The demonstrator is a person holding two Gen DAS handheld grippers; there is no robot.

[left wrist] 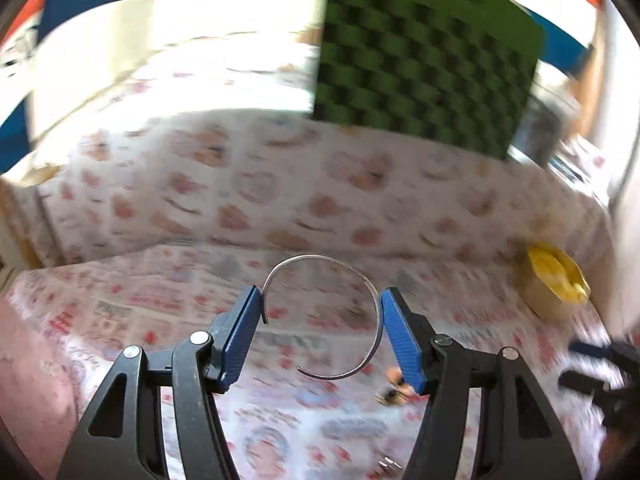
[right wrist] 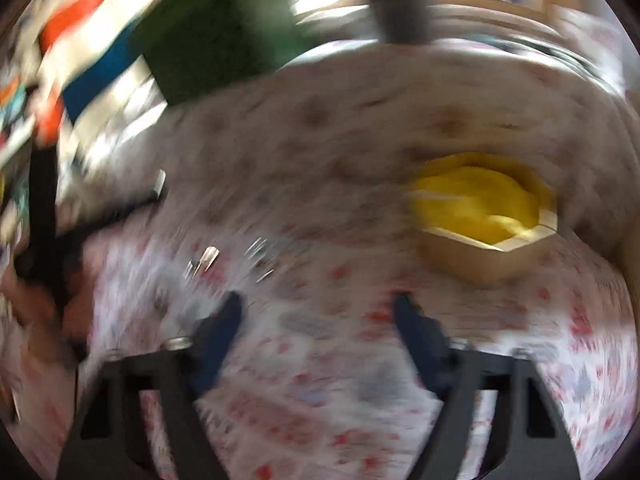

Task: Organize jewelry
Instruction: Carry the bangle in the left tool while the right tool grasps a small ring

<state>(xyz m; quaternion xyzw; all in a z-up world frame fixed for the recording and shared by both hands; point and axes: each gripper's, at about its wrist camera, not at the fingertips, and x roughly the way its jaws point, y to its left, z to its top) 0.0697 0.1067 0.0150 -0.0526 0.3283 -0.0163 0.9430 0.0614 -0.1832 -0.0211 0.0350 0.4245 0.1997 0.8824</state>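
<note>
**A:** What has your left claw got?

**B:** My left claw [left wrist: 320,308] is partly closed on a thin, open-ended silver wire bangle [left wrist: 320,316]. The two blue ribbed fingers [left wrist: 240,332] press its sides, so the hoop spans the whole gap between them. Its open ends sit on my left and down toward my palm. It hangs above the printed pink-and-white patterned cloth [left wrist: 168,216].

**A:** What's around it?

**B:** Far left, the cloth drops off past a pale edge. Ahead, the cloth rises in a fold, and beyond that stands a green-and-black checkered foam panel [left wrist: 424,60]. Just right of my right finger, low down, small blurred trinkets [left wrist: 394,388] lie on the cloth; I can't tell what they are. Further right and ahead sits a hexagonal cardboard box with yellow lining [left wrist: 556,284]. My other claw shows blurred at the far right edge.

**A:** And the right claw?

**B:** My right claw [right wrist: 320,312] is spread wide with nothing between its fingers. The view is heavily smeared. Small shiny metal pieces [right wrist: 236,260] lie ahead and left of it; the box [right wrist: 488,220] is ahead and right, with bare cloth between.
</note>
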